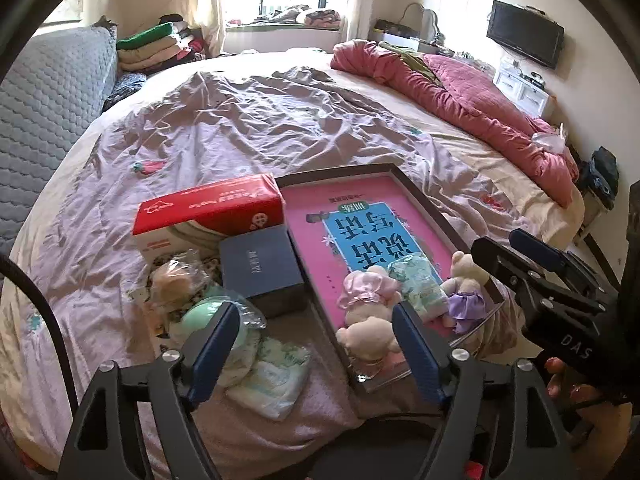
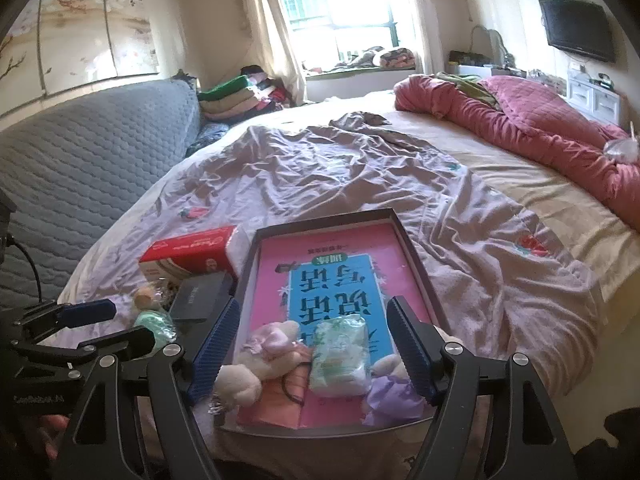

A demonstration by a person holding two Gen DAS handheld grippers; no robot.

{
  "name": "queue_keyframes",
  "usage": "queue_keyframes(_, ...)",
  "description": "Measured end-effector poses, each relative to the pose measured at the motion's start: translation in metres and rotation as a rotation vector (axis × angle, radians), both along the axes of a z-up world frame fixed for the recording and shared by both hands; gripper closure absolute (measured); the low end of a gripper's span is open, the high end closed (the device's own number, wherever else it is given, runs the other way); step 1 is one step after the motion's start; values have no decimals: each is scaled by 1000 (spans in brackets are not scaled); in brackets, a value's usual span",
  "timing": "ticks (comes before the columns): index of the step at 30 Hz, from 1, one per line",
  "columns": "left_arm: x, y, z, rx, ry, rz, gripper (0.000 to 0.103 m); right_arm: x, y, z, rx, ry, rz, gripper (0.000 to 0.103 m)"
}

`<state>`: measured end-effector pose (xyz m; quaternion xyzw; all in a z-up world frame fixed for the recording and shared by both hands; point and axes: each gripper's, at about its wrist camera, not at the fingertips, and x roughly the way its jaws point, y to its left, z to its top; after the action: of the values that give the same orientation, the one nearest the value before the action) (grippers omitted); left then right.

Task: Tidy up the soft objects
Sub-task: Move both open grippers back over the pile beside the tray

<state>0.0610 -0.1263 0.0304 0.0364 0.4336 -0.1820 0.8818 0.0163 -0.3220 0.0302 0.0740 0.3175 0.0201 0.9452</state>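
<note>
Right wrist view: your dark-framed shallow tray (image 2: 404,232) holds pink plush (image 2: 276,344), diaper pack (image 2: 340,356), purple plush (image 2: 392,396); bagged plush (image 1: 180,280) and white diaper (image 1: 272,380) remain on the bed. Both grippers (image 2: 312,344) (image 1: 316,344) gape empty.

Two grippers show: the left gripper (image 1: 316,344) and the right gripper (image 2: 314,344). One dark-framed tray (image 2: 320,216) lies on the bed, with one pink book (image 2: 332,248) in it. On the book sit three plush toys: one in a pink dress (image 2: 276,340), one cream one (image 2: 238,386) and one in a purple dress (image 2: 390,396), though whether the cream one is separate from the pink one cannot be told. Two folded diapers count: one in the tray (image 2: 340,356) and one on the bedsheet (image 1: 272,380). Beside the tray stand two boxes, one red (image 1: 208,208) and one dark blue (image 1: 262,268). One plastic-wrapped toy bundle (image 1: 192,296) lies near them. One wall television (image 1: 524,38) and one pink quilt (image 1: 460,96) are seen.
</note>
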Motion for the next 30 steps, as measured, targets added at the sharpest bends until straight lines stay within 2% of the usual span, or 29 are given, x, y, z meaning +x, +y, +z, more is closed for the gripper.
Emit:
queue_keyframes(12,-6,32,17,-8,-50,47,23,-6,16,21,-14,-42,15,25)
queue_keyframes(16,-6,54,21,-15,-55,83,23,-8,29,27,-57,-54,37,25)
queue_keyframes(20,-3,79,25,-32,-60,130,23,-8,39,31,-47,-58,56,25)
queue_keyframes(23,-2,96,26,-21,-73,167,23,-7,48,33,-66,-57,71,25)
queue_keyframes(30,4,125,24,-53,-61,215,23,-6,70,35,-96,-49,113,25)
